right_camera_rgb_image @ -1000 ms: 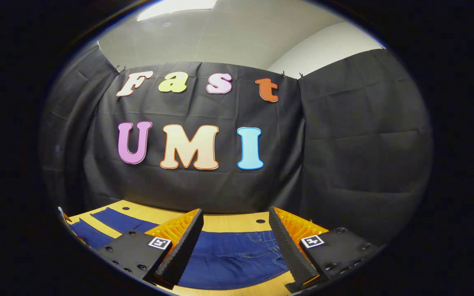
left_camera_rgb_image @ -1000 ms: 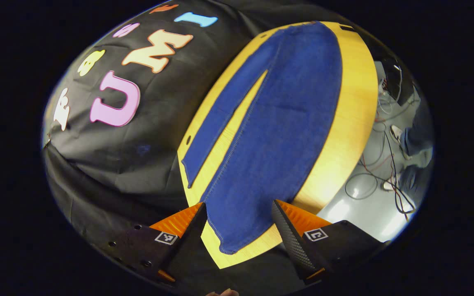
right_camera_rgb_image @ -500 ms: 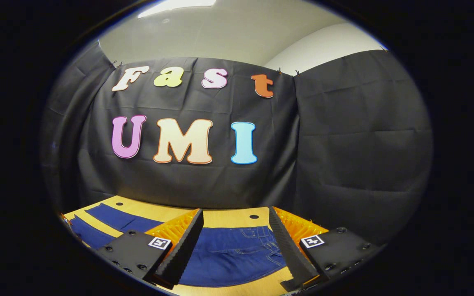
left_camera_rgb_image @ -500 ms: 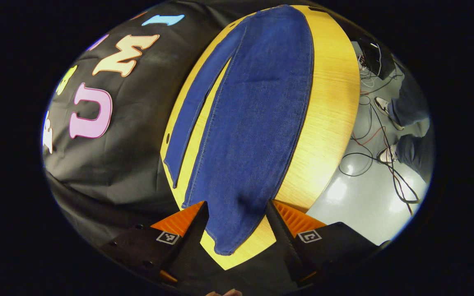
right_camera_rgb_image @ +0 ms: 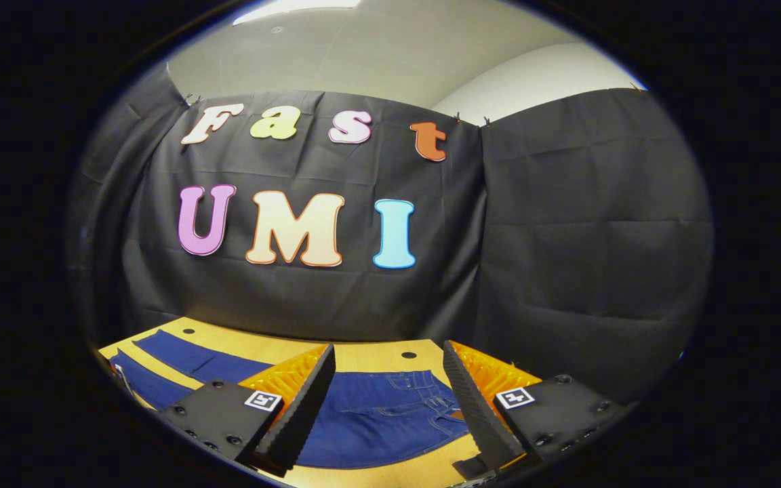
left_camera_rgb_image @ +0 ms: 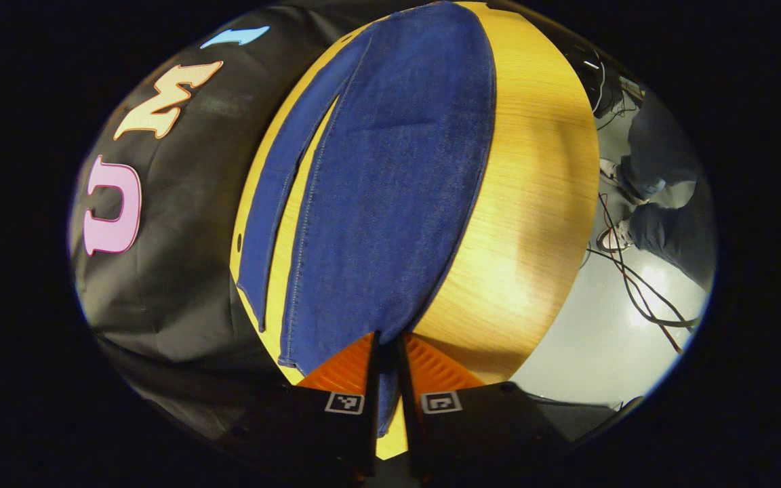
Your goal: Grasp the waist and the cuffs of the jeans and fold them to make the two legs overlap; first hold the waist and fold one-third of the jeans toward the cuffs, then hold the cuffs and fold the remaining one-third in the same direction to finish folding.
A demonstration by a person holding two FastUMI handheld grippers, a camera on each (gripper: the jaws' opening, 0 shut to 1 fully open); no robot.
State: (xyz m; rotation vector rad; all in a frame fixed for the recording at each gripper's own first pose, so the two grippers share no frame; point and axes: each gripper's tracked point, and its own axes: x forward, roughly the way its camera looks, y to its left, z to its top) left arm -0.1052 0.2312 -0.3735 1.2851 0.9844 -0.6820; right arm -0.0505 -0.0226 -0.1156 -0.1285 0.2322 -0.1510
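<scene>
Blue jeans [left_camera_rgb_image: 390,176] lie flat on the wooden table [left_camera_rgb_image: 533,203], legs spread apart, the far leg [left_camera_rgb_image: 275,203] narrow along the table's back edge. My left gripper [left_camera_rgb_image: 388,346] is shut on the cuff [left_camera_rgb_image: 385,405] of the near leg at the table's end, and denim shows between its fingers. In the right gripper view, the waist [right_camera_rgb_image: 380,420] with its pocket and seam lies below my right gripper [right_camera_rgb_image: 388,347]. That gripper hovers open above the cloth with nothing between its fingers. The two legs [right_camera_rgb_image: 180,359] stretch off to the left.
Beside the table's near edge is grey floor with loose cables [left_camera_rgb_image: 634,285] and a person's legs and shoes [left_camera_rgb_image: 662,224]. Black cloth walls stand close behind the table [right_camera_rgb_image: 262,346]. Small holes [right_camera_rgb_image: 409,354] dot the tabletop near the back edge.
My left gripper has come down to the near leg's cuff and closed on it from wide open. The right gripper stays open over the waist, barely shifted.
</scene>
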